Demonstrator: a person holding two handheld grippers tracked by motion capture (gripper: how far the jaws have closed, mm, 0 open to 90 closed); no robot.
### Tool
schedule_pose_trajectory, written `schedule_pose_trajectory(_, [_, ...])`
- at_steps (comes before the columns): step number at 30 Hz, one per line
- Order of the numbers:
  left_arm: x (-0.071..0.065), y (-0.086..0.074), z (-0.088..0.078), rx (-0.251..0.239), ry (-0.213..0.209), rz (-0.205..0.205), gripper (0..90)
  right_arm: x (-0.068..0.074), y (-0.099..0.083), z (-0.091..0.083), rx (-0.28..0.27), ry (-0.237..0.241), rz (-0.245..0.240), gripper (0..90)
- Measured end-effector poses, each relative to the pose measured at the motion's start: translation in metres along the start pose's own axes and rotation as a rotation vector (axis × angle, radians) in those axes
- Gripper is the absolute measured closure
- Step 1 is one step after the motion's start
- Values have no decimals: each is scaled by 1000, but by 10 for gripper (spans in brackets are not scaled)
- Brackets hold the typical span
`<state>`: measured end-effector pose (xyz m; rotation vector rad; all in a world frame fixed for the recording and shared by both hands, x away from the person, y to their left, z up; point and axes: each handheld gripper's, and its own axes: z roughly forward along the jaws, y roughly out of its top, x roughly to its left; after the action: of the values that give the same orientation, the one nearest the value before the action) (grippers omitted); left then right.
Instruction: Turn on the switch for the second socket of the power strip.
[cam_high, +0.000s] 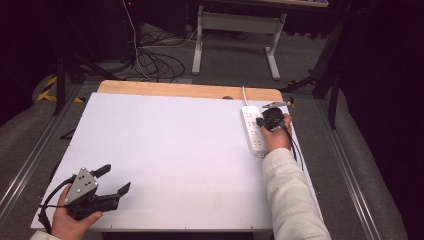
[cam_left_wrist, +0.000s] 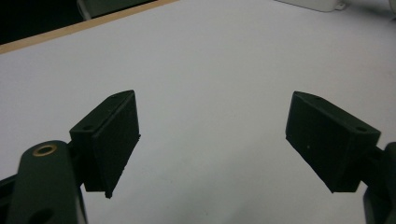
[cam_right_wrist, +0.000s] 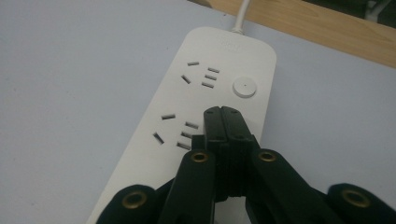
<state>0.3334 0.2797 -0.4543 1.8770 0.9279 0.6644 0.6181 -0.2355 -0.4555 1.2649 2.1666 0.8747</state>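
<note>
A white power strip lies at the right side of the white table top, its cord running off the far edge. In the right gripper view the power strip shows several sockets and a round button. My right gripper is shut with nothing between its jaws, its tips over the strip just short of the button. In the high view the right gripper sits over the strip's far half. My left gripper rests at the near left corner, jaws wide open and empty; its pads hover over bare table.
The table top is a white sheet with a wooden strip along the far edge. Beyond it are floor cables and a desk frame. Metal rails run along both sides.
</note>
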Motion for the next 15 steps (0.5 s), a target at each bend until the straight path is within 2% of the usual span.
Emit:
schedule_pose_trajectory(2, [0,0,0,1,0,1,181,2,1,0,3,-11,-7,900])
schedule_pose_trajectory(5, [0,0,-1,-3,1,2,181,-2,-1,0,-5,9,23,900])
schedule_pose_trajectory(9, [1,0,-1,-1,0,1,181,-2,-1,0,-8,12,32,900])
schedule_pose_trajectory(15, [0,0,-1,-3,-2,2,181,-6,-5,0,-30,33,77,900])
